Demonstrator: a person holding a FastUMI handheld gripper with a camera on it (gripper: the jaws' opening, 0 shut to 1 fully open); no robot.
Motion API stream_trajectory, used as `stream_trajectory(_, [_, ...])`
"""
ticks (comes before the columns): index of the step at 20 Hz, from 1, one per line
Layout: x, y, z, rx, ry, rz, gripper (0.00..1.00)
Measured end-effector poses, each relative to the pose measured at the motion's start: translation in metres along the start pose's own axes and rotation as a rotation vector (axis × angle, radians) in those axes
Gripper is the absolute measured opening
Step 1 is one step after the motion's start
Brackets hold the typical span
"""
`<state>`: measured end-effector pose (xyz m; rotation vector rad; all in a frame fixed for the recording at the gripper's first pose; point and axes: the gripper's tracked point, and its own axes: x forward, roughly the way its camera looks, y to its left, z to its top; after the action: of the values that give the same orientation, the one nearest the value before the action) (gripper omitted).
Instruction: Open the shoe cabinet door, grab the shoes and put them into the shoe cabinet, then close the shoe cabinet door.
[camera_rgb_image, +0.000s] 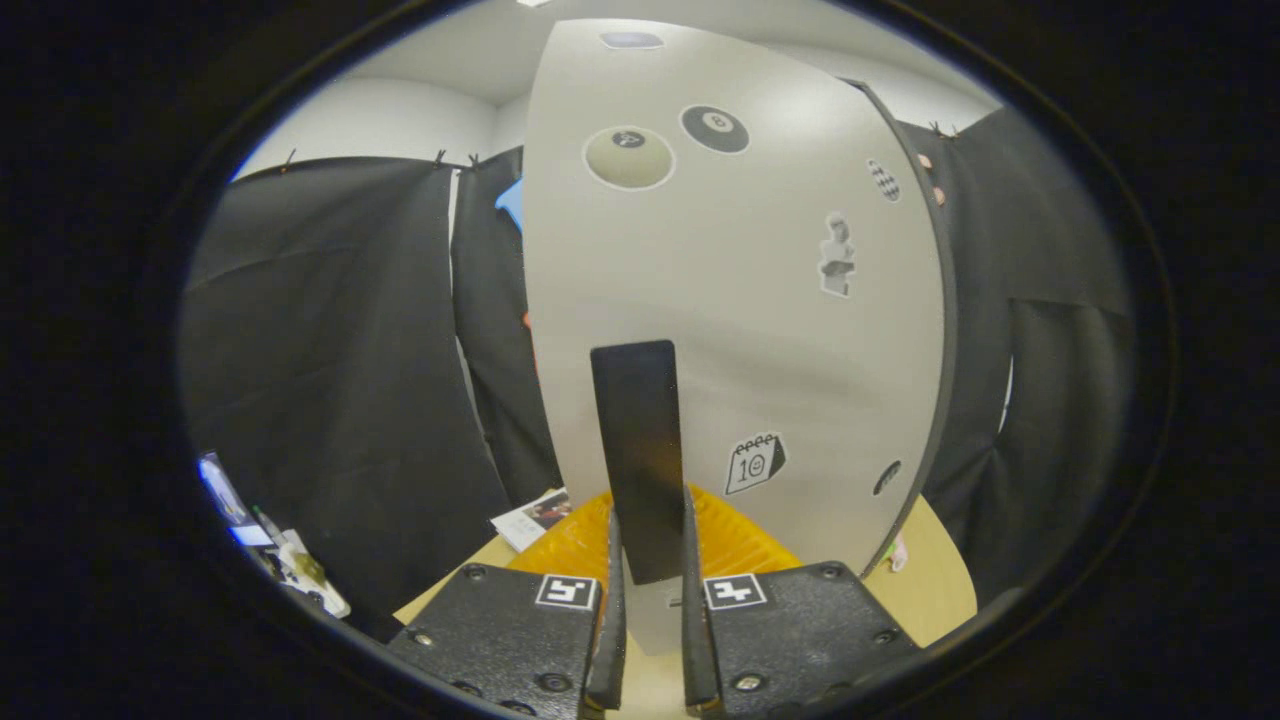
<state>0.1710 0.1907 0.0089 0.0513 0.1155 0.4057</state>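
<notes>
Readable on the white cabinet door (740, 300): "8" on a black ball sticker (715, 128), "10" on a calendar sticker (755, 463).

a light wooden table (940, 590) carried the white shoe cabinet (730, 300). an orange mat (740, 545) and a printed leaflet (530, 520) lay on it

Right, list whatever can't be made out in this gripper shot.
- Cabinet interior: hidden behind the pale sticker-covered shoe cabinet door.
- Shoes: unidentifiable; the orange ribbed object at the door's foot is covered by the door and the black flat handle.
- Grip: the gripper fingers flank the handle closely, but contact is unclear.
- Small clutter beside the black cloth: too small and blurred.
</notes>
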Motion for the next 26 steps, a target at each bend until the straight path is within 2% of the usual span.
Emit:
stream_trajectory(5, [-0.064, -0.029, -0.013, 0.014, -0.013, -0.047, 0.25])
stream_trajectory(9, [-0.095, -0.054, -0.018, 0.027, -0.018, -0.095, 0.23])
stream_trajectory(19, [-0.142, -0.096, -0.025, 0.022, -0.031, -0.251, 0.09])
stream_trajectory(26, [-0.177, -0.166, -0.022, 0.003, -0.019, -0.327, 0.04])
